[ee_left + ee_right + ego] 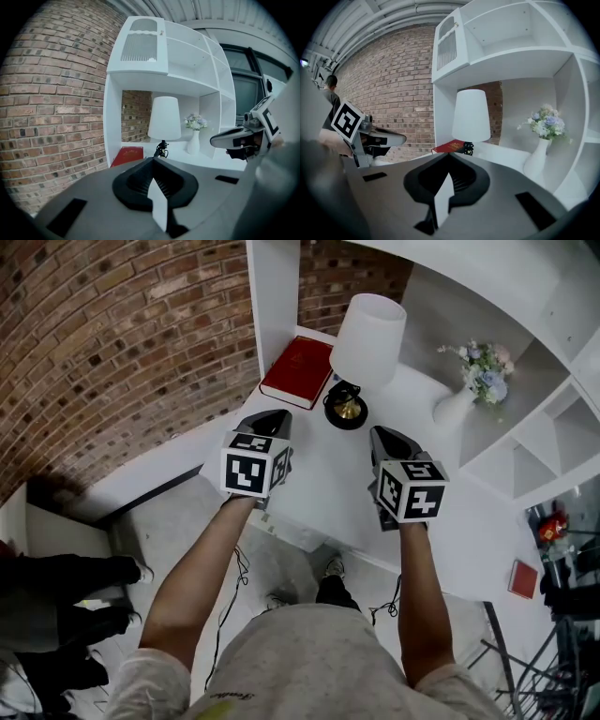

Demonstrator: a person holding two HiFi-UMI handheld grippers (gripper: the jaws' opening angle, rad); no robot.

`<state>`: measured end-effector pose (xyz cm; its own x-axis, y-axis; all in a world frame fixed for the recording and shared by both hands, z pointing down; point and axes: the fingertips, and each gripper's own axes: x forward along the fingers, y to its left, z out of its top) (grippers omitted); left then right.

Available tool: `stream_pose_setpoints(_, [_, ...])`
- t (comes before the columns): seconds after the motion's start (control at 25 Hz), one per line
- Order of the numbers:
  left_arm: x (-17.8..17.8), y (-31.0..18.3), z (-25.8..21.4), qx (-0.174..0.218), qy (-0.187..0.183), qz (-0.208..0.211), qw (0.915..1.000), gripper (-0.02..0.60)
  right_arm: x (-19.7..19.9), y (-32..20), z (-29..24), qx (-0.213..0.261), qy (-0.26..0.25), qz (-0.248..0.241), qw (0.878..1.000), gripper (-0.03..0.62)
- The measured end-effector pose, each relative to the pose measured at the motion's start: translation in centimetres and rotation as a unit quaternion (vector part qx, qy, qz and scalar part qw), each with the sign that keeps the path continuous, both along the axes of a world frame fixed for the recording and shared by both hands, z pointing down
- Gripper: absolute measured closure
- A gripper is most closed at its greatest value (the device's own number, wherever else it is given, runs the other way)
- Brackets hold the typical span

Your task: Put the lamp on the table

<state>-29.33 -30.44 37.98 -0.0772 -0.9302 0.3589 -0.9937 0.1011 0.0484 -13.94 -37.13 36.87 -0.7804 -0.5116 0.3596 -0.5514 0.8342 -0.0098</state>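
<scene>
The lamp (367, 338), with a white shade and a dark round base, stands upright on the white table (319, 474) beneath the shelf unit. It also shows in the left gripper view, lamp (164, 118), and in the right gripper view, lamp (471, 116). My left gripper (269, 420) hovers just short of the lamp base on its left, shut with nothing in it. My right gripper (382, 435) hovers on the base's right, also shut and empty. In their own views the left gripper (153, 159) and the right gripper (449, 154) both point at the lamp, jaws together.
A red book (297, 371) lies left of the lamp. A white vase of flowers (473, 381) stands to its right. White shelving (539, 427) rises around the table and a brick wall (112, 343) is at left. A small red book (523, 578) lies on the table's right end. A person's legs (66, 606) show on the floor at left.
</scene>
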Motion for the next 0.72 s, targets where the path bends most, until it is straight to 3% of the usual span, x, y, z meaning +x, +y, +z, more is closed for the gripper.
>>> stream_pose_setpoints(0.72, [0.73, 0.34, 0.54, -0.005, -0.004, 0.000, 1.0000, 0.586, 0.78, -0.02, -0.21, -0.001, -0.010, 0.000, 1.000, 0.591])
